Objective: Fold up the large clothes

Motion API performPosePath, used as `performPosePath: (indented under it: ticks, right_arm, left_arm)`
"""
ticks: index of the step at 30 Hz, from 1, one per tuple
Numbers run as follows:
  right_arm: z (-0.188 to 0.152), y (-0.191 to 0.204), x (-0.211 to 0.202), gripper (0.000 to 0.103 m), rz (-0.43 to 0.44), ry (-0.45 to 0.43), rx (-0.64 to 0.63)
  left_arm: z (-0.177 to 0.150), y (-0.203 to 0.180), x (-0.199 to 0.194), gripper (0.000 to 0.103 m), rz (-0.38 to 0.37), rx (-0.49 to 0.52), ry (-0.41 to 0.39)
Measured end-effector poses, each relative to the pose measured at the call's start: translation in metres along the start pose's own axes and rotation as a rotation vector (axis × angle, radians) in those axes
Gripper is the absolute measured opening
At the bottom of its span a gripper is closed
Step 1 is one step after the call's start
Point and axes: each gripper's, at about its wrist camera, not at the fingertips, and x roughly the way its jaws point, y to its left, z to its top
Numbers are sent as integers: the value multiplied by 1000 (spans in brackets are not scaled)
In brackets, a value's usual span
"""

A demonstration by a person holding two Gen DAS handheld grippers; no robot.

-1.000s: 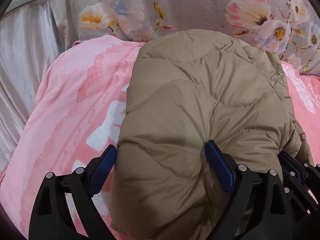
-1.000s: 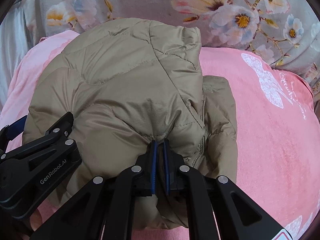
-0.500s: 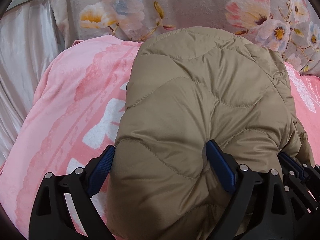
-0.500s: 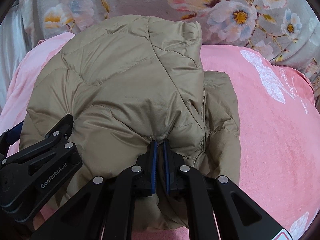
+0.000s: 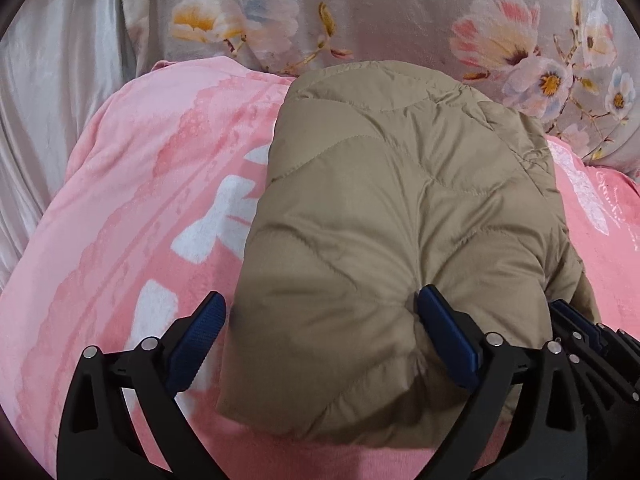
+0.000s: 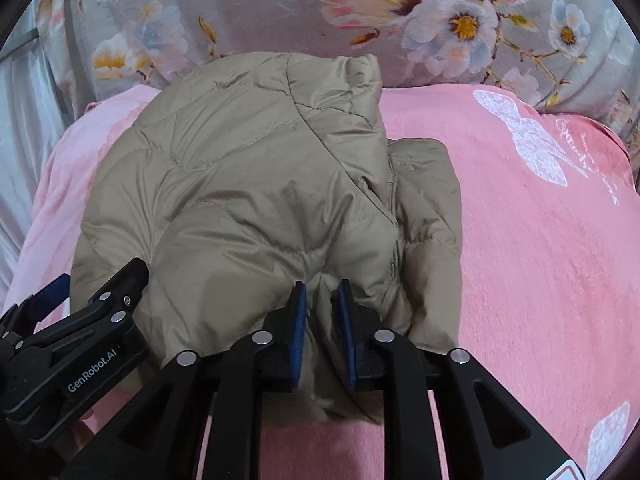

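A tan quilted puffer jacket [image 5: 400, 216] lies folded into a thick bundle on a pink blanket [image 5: 132, 208]; it also shows in the right wrist view [image 6: 248, 184]. My left gripper [image 5: 320, 328] is open, its blue pads straddling the bundle's near left corner. My right gripper [image 6: 322, 312] has its jaws slightly parted, with the jacket's near edge still between the blue pads. The left gripper also shows at the lower left of the right wrist view [image 6: 80, 320].
A grey floral pillow or quilt [image 5: 360, 16] lies behind the jacket, also in the right wrist view [image 6: 440, 20]. Pale satin fabric [image 5: 44, 92] hangs at the far left. The pink blanket [image 6: 540, 240] with white butterfly prints spreads to the right.
The right gripper's jaws have parted a little from their tight pinch on the jacket edge. The jacket bundle has settled lower onto the blanket. The left gripper stays open.
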Motion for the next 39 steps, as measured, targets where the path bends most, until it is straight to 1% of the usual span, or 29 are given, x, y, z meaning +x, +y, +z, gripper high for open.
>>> performPosePath:
  ticks: [2,4,10,13,18,20,21,23,25,27,30,32,35,37,38,39]
  right_arm:
    - [-5,-2,-6,24,-5,-6,1]
    - [-9,-4,-9,30,-14,-5,1]
    - [-31,-15,-19,39,-28,21,4]
    - [-36,-21,-21,39,-18,40,20]
    - [-29,-27,-39,40,5,0,46]
    - [-27,-27,-31,40,-13,9,36]
    - [-28,-28,-23,40,-11,25,40]
    - [-32,-28,-11,40,25,52,60]
    - [-35,-25,-5,40,41,55,52]
    - [-37,-19,2,40,28,59,23]
    - [-38,-16,12,42,20,58,20]
    - [-38,-18,15,43,29,61,29]
    - [-37,-22,8,43,36,57,41]
    - [-40,-25,-7,45,32,37,40]
    - [-44,-25,-16,47,31,20,30]
    - [-49,-25,-22,52,21,7,19]
  left_arm:
    - [-4,2,-7,95,-6,-5,2]
    - [-7,2,-14,95,-2,-1,2]
    - [-22,-3,-35,95,10,48,14]
    - [-29,-3,-39,95,27,66,20]
    - [-40,12,-36,96,97,98,49]
    - [-40,26,-27,97,107,69,65]
    - [-35,36,-19,98,85,32,78]
    - [-28,42,-9,98,67,13,94]
    - [-22,38,-3,98,110,52,78]
    - [-21,32,5,98,151,85,69]
    - [-23,31,16,98,150,83,80]
    - [-25,28,16,98,165,94,72]
    - [-30,28,8,98,179,97,79]
    - [-35,27,0,98,172,93,81]
    - [-39,28,-7,98,168,88,84]
    - [-43,28,-12,98,161,84,83]
